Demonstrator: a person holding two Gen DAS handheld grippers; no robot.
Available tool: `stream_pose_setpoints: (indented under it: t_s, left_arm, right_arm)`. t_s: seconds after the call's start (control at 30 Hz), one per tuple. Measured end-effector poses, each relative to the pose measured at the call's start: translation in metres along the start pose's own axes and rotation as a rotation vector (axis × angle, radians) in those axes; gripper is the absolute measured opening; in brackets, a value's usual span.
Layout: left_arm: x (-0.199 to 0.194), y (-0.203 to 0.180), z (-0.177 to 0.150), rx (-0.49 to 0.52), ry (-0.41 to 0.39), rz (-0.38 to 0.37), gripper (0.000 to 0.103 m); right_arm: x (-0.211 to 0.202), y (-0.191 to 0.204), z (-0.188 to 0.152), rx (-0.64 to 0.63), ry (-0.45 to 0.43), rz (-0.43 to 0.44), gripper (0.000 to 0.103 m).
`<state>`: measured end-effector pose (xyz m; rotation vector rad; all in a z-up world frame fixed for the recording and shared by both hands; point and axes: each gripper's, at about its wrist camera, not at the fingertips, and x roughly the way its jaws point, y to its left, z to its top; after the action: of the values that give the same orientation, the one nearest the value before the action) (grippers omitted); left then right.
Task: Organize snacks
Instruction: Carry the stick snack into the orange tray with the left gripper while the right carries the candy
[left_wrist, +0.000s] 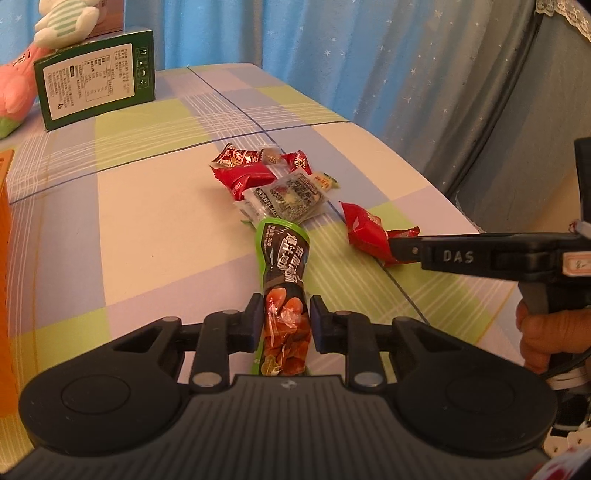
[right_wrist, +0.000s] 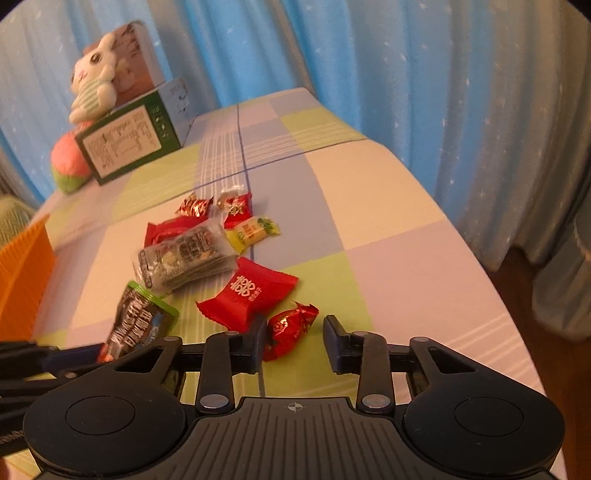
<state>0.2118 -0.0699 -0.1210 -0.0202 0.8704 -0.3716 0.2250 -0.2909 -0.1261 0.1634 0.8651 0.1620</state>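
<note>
On the checked tabletop (left_wrist: 147, 206), left tongs (left_wrist: 283, 321) clench a green sausage packet (left_wrist: 284, 295), while right tongs (right_wrist: 294, 345) straddle a small red foil candy (right_wrist: 290, 330), not yet pinching; its slippery wrapper could squirt free.

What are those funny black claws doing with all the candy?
A person is sorting snacks on a checked tablecloth. The left gripper is shut on a long green-and-black snack packet. The right gripper is open around a small red foil candy, not pinching it yet. More snacks lie loose nearby.
</note>
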Motion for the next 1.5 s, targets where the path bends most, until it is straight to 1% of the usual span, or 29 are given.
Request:
stream_pose_setpoints:
  t_s: [0.07,0.17,0.4,0.47,0.6,0.77,0.9,1.1,1.3,1.5]
  left_arm:
    - [0.0,0.0,0.0,-0.001,-0.001,-0.001,0.023]
    - [-0.001,0.0,0.001,-0.004,0.002,-0.001,0.023]
    - [-0.021,0.003,0.004,-0.025,-0.028,-0.002,0.023]
    - [-0.031,0.006,0.006,-0.034,-0.042,0.002,0.023]
    - [-0.058,0.016,0.01,-0.062,-0.078,0.023,0.023]
    - [-0.099,0.038,0.017,-0.117,-0.12,0.073,0.023]
    - [-0.132,0.063,0.019,-0.159,-0.149,0.131,0.023]
    - [-0.172,0.111,0.014,-0.219,-0.161,0.226,0.023]
    - [-0.189,0.153,0.0,-0.267,-0.148,0.285,0.023]
    - [-0.191,0.187,-0.011,-0.301,-0.138,0.321,0.023]
  right_arm:
    - [0.001,0.003,0.0,-0.015,0.001,0.0,0.024]
    - [-0.001,0.004,-0.001,-0.025,0.001,-0.003,0.022]
    - [-0.03,0.008,-0.001,-0.025,-0.028,-0.009,0.022]
    - [-0.047,0.017,0.004,-0.03,-0.046,0.012,0.022]
    - [-0.063,0.032,0.013,-0.048,-0.065,0.046,0.022]
    - [-0.085,0.077,0.032,-0.104,-0.09,0.134,0.022]
    - [-0.093,0.124,0.042,-0.163,-0.098,0.212,0.022]
    - [-0.09,0.197,0.041,-0.255,-0.086,0.315,0.022]
    - [-0.071,0.259,0.032,-0.332,-0.036,0.389,0.022]
    - [-0.046,0.293,0.025,-0.373,0.004,0.418,0.022]
